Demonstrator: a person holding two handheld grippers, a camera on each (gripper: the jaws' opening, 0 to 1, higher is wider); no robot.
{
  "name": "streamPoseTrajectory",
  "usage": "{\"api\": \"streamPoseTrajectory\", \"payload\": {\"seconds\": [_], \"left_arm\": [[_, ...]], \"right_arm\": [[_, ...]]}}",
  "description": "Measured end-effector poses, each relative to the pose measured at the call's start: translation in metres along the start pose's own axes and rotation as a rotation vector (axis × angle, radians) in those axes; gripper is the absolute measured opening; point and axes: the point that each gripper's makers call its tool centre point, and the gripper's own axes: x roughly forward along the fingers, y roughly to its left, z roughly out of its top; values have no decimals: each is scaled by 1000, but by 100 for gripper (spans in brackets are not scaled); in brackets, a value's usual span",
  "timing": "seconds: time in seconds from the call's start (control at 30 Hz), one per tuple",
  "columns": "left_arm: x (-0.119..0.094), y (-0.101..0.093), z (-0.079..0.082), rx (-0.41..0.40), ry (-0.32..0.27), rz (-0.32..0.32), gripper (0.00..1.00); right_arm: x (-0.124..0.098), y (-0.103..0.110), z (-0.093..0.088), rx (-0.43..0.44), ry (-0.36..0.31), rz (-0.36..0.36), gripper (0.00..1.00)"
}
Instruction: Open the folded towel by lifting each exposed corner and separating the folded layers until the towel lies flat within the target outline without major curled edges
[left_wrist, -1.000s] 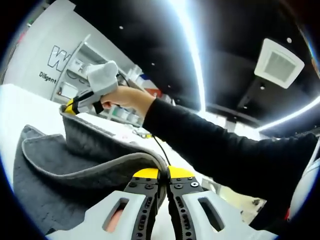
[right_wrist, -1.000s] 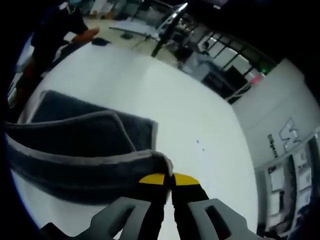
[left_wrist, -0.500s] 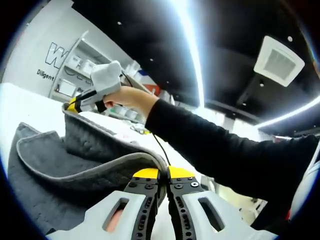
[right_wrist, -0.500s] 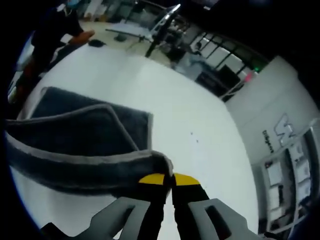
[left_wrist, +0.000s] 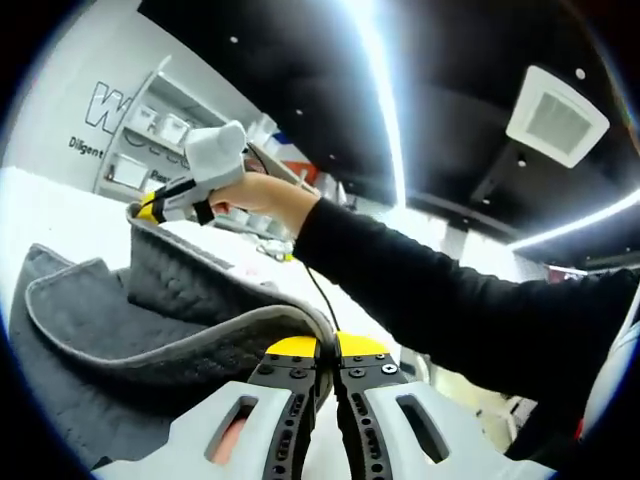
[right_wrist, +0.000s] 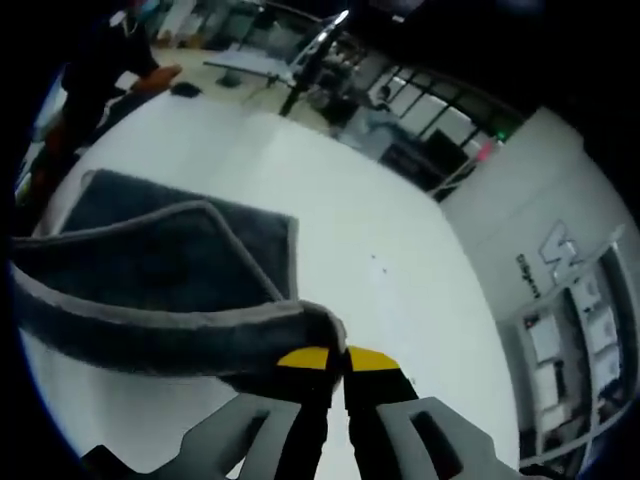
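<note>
Looks like lab / demo workspace in open-plan commercial hall. Black exposed ceiling (left_wrist: 300, 90), long LED strip lights (left_wrist: 385, 110), square ceiling air vent (left_wrist: 556, 115). White wall with big printed logo lettering (left_wrist: 105, 105), wall shelving with small boxes (left_wrist: 150, 125) beside it. Large white worktable (right_wrist: 340, 260). Far edge: other tables, equipment stands (right_wrist: 310, 60), glazed partition windows (right_wrist: 440, 120).
</note>
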Motion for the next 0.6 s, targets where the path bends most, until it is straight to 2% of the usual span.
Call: {"api": "streamPoseTrajectory", "payload": {"seconds": [0.27,0.6], "left_arm": [[4,1,-1,6,14,-3,3],[-1,0,-6,20,44,-15,3]], "right_arm": [[-1,-4,-3,-14,-11,-23,0],[-8,-13,-17,7,-8,-50,0]]}}
